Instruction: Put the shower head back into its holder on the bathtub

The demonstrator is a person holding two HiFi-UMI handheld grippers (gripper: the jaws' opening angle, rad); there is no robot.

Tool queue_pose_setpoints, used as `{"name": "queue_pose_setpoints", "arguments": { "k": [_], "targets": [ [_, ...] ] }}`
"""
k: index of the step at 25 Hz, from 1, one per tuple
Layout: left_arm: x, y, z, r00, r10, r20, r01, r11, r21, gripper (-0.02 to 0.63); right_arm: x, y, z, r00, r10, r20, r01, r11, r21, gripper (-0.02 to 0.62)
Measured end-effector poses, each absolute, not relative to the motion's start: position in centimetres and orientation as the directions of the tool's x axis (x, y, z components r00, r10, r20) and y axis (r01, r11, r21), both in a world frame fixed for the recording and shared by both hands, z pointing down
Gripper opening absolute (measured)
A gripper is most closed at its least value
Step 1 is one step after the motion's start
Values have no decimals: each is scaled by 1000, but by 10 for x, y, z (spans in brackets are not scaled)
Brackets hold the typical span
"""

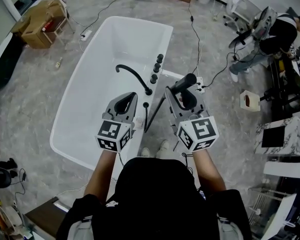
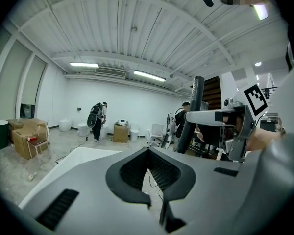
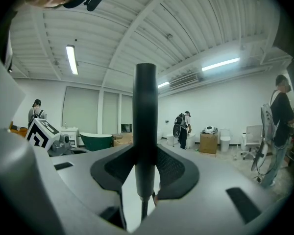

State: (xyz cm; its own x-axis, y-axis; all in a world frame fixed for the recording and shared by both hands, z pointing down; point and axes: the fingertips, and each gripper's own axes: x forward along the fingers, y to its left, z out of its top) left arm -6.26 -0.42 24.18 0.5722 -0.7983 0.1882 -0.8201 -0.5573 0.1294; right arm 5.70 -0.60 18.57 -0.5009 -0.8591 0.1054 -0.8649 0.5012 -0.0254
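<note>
Head view looks steeply down on the bathtub (image 1: 90,84); both gripper views face level.

White bathtub (image 1: 97,84); black shower head (image 1: 186,81) and spout (image 1: 132,74). The left gripper (image 1: 131,95) and right gripper (image 1: 184,95) are grey, their cubes (image 1: 114,134) black-and-white squares. Tan cardboard box (image 1: 42,21) at ten o'clock; grey marbled floor (image 1: 30,94).

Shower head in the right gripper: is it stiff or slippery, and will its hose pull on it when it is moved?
The shower head looks like a stiff, smooth black rod, so it probably will not bend but could slip or twist in the right gripper. The thin hose hanging from it seems floppy and may tug slightly.
</note>
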Motion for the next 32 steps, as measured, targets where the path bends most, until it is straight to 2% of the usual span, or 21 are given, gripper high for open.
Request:
{"name": "queue_pose_setpoints", "arguments": {
  "k": [32],
  "targets": [
    [-54,-83,235,259,-935,240,-966,-245,87,14,65,-148,165,-742,-668,53,-670,741,-40,143]
  ]
}}
